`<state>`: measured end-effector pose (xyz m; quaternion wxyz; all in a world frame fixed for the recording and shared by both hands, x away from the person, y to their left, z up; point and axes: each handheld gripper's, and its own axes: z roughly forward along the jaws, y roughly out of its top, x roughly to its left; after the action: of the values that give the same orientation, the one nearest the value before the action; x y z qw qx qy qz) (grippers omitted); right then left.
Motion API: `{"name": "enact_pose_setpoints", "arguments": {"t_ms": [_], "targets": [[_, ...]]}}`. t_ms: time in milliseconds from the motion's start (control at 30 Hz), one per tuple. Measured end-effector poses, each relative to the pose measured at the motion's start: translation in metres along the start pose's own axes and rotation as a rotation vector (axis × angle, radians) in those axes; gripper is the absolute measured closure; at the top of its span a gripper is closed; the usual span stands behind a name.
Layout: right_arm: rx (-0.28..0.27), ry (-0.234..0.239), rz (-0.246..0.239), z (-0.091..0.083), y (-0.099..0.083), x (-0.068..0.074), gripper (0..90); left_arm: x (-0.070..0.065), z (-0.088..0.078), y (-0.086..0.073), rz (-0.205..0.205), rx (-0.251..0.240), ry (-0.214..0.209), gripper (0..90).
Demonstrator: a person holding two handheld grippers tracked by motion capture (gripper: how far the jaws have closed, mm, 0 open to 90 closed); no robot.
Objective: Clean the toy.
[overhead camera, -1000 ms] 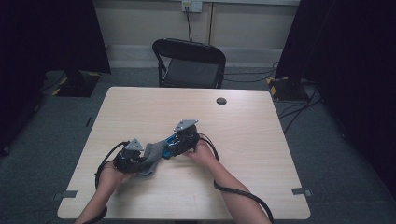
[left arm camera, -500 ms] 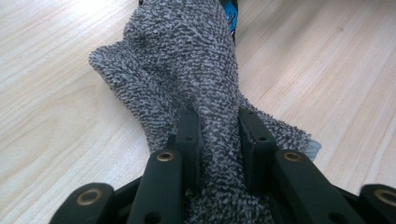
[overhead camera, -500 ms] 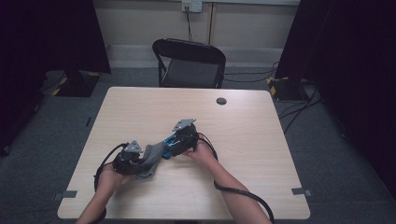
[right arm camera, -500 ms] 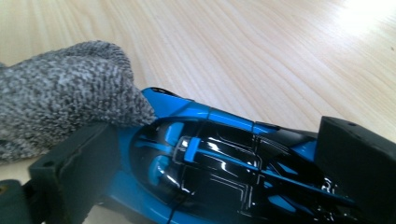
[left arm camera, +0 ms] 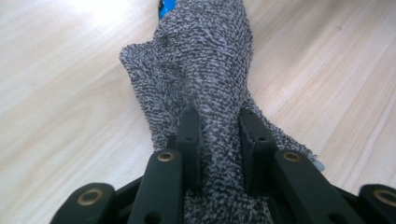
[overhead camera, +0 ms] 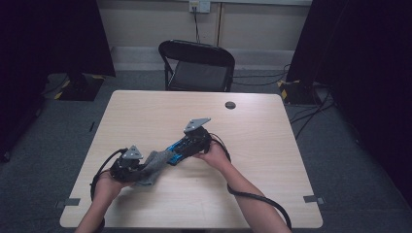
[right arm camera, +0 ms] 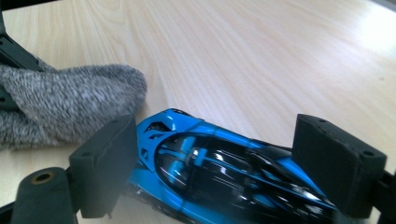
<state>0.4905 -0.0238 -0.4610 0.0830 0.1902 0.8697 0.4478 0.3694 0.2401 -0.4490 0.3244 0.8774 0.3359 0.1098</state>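
A grey knitted sock (left arm camera: 205, 56) lies on the wooden table (overhead camera: 262, 145), and my left gripper (left arm camera: 217, 121) is shut on its near end. In the high view that left gripper (overhead camera: 142, 169) sits at the front left with the sock (overhead camera: 154, 162) stretching right toward a blue and black toy car (overhead camera: 173, 155). The car (right arm camera: 224, 172) lies slantwise between the pads of my right gripper (right arm camera: 219, 135). Those jaws have just been closing, but they stand open around the car. The sock's toe (right arm camera: 70, 107) rests just left of the car's nose.
A black folding chair (overhead camera: 197, 63) stands behind the table's far edge. A small dark round cap (overhead camera: 230, 105) sits on the far part of the tabletop. A thick black cable (overhead camera: 257, 199) trails along the right forearm to the front edge.
My right gripper has risen a little over the car. The left hand and the sock have stayed where they were.
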Motion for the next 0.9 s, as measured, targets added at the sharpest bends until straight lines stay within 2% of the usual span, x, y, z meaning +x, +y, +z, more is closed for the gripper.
{"name": "enact_pose_setpoints", "arguments": {"t_ms": [200, 267, 300, 400, 500, 567, 600, 767, 900], "targets": [[-0.013, 0.01, -0.002, -0.018, 0.004, -0.01, 14.0, -0.008, -0.011, 0.01, 0.025, -0.047, -0.004, 72.7], [-0.013, 0.009, -0.003, -0.031, 0.003, -0.017, 13.9, -0.013, -0.012, 0.015, 0.048, -0.053, -0.013, 72.6], [-0.011, 0.014, 0.001, -0.035, 0.002, -0.02, 13.9, -0.02, -0.01, 0.021, 0.075, -0.053, -0.022, 72.6], [-0.023, 0.011, 0.016, -0.043, -0.001, -0.025, 13.8, -0.026, -0.007, 0.028, 0.098, -0.059, -0.034, 72.6], [-0.039, 0.004, 0.04, -0.056, -0.005, -0.033, 13.9, -0.035, 0.0, 0.039, 0.124, -0.07, -0.058, 72.5], [-0.028, 0.001, 0.042, -0.06, -0.007, -0.036, 13.9, -0.041, 0.009, 0.049, 0.131, -0.082, -0.08, 72.4], [-0.023, -0.002, 0.042, -0.062, -0.008, -0.037, 14.0, -0.041, 0.009, 0.049, 0.131, -0.082, -0.08, 72.4], [-0.011, 0.004, 0.05, -0.07, -0.011, -0.043, 15.0, -0.053, 0.032, 0.066, 0.152, -0.085, -0.119, 72.4], [-0.006, 0.013, 0.065, -0.078, -0.014, -0.047, 15.1, -0.065, 0.049, 0.079, 0.185, -0.071, -0.157, 72.4]]}}
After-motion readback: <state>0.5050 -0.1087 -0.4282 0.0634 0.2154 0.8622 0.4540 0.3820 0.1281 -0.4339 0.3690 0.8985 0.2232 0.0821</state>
